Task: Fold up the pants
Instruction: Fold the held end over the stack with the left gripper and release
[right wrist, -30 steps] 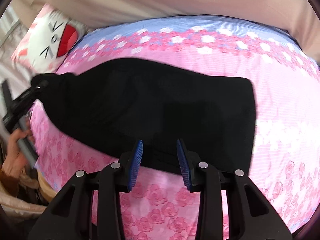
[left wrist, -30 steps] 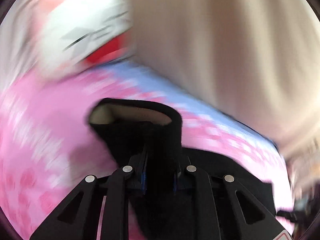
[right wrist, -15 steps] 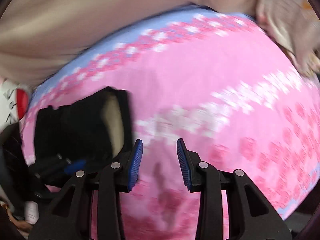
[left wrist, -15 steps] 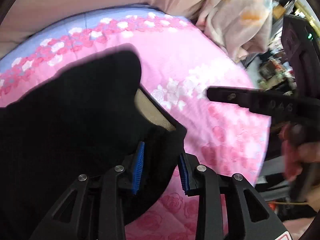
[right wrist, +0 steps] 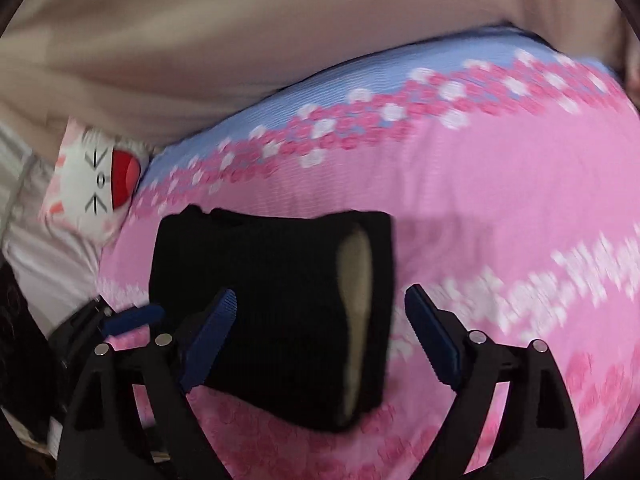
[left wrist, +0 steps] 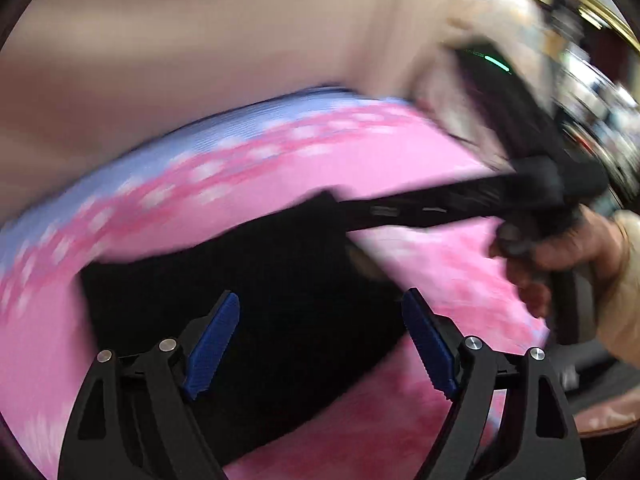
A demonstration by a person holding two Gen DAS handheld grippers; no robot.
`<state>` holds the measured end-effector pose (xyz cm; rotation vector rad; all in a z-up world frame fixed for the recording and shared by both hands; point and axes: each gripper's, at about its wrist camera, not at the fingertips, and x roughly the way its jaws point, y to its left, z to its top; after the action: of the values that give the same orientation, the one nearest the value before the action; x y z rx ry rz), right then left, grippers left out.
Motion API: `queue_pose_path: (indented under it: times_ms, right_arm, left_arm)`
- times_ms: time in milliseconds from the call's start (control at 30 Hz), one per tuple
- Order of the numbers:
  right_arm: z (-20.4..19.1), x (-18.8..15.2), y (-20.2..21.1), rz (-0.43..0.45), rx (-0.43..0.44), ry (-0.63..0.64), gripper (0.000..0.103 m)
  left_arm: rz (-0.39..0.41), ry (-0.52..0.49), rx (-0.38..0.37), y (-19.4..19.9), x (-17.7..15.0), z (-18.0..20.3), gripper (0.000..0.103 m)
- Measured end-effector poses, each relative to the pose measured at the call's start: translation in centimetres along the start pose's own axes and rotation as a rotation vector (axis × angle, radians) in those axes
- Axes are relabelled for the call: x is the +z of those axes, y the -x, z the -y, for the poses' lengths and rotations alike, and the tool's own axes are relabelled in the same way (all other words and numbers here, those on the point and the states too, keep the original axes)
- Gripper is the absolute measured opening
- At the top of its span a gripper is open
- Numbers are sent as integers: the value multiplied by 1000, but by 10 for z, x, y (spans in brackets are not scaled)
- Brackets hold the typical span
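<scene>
The black pants (right wrist: pixel 276 304) lie folded into a compact rectangle on the pink floral bed, with a pale lining (right wrist: pixel 356 320) showing at the right edge. They also show in the left wrist view (left wrist: pixel 248 304). My left gripper (left wrist: pixel 320 344) is open and empty above the pants. My right gripper (right wrist: pixel 320 340) is open and empty just above the fold. The right gripper's arm (left wrist: pixel 460 204) and the hand holding it (left wrist: pixel 568 248) cross the left wrist view. A left gripper fingertip (right wrist: pixel 134 318) shows at the pants' left edge.
The pink and blue flowered bedspread (right wrist: pixel 500 184) covers the bed. A white cat-face pillow (right wrist: pixel 96 176) lies at the far left. A beige wall or headboard (right wrist: pixel 240 40) runs behind. Pale bedding (left wrist: pixel 480 40) is heaped at the far right.
The left gripper has let go of the pants' edge and opened wide. The right gripper has opened wider and moved left over the folded pants. The pants now lie flat.
</scene>
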<state>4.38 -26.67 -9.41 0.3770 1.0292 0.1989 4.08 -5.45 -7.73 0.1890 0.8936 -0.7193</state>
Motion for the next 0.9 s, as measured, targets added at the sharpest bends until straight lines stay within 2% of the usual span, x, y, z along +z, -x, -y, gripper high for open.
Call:
queue_pose_path:
  times_ms: [33,67,100,133,167,233,267,333,367,433,533,600,700,733,767,800,833,867,900]
  right_arm:
    - [-4,4,-12,-11,-16,12,83]
    - [-8,8,-24,-36,-43,25,59]
    - [-11,11,-28,-63,-42,17,20]
    - [-14,13,-23,-48,-6,-7,13]
    - [-18,15,-5,8,32,-15,7]
    - [-15,12,12,77,-27,15,7]
    - [-3,8,3,62,-73,6,7]
    - [31,-4,-32,-81,-126,-76,11]
    - [44,-10,-38,-119,-108,-144,15]
    - [38,-10,-10,-19,-94,-188,17]
    - [20,-9,24,112,-158,-171,18]
    - [2,-5,26,99,-51,-139,18]
    - [-34,-3,-8,-7,60,-15,17]
    - [-40,-4,-26,-40,47,26,16]
    - [-36,-5,-50,-77,-37,67,15]
    - [-25,-4,-68,-107,-76,57,7]
    - [-10,-3,-76,-117,-68,-11,0]
    - [-2,4,-69,-108,-22,-110,0]
    - [-4,10,-60,-92,-6,-143,0]
  left_arm:
    - [3,60,36,3,0,-23,81]
    - [3,141,78,7,-4,-50,81]
    - [1,200,118,11,-7,-70,81]
    - [1,247,153,15,-9,-85,81]
    - [3,282,178,17,-9,-99,81]
    - [26,350,232,25,-10,-128,81]
    - [36,366,251,26,-7,-136,81]
    - [25,383,297,19,-3,-147,81]
    - [13,390,305,18,-3,-152,81]
    - [-16,405,315,7,5,-160,81]
    - [7,408,294,2,16,-167,81]
    - [-8,378,284,-15,26,-166,81]
    - [-95,307,322,-54,36,-165,81]
    - [-124,293,340,-66,38,-167,82]
    - [-159,284,352,-79,38,-170,83]
    - [-178,282,355,-86,39,-172,86]
    - [-189,286,355,-93,39,-175,88]
    - [-197,292,351,-97,39,-178,88]
    - [-213,298,345,-101,40,-181,88]
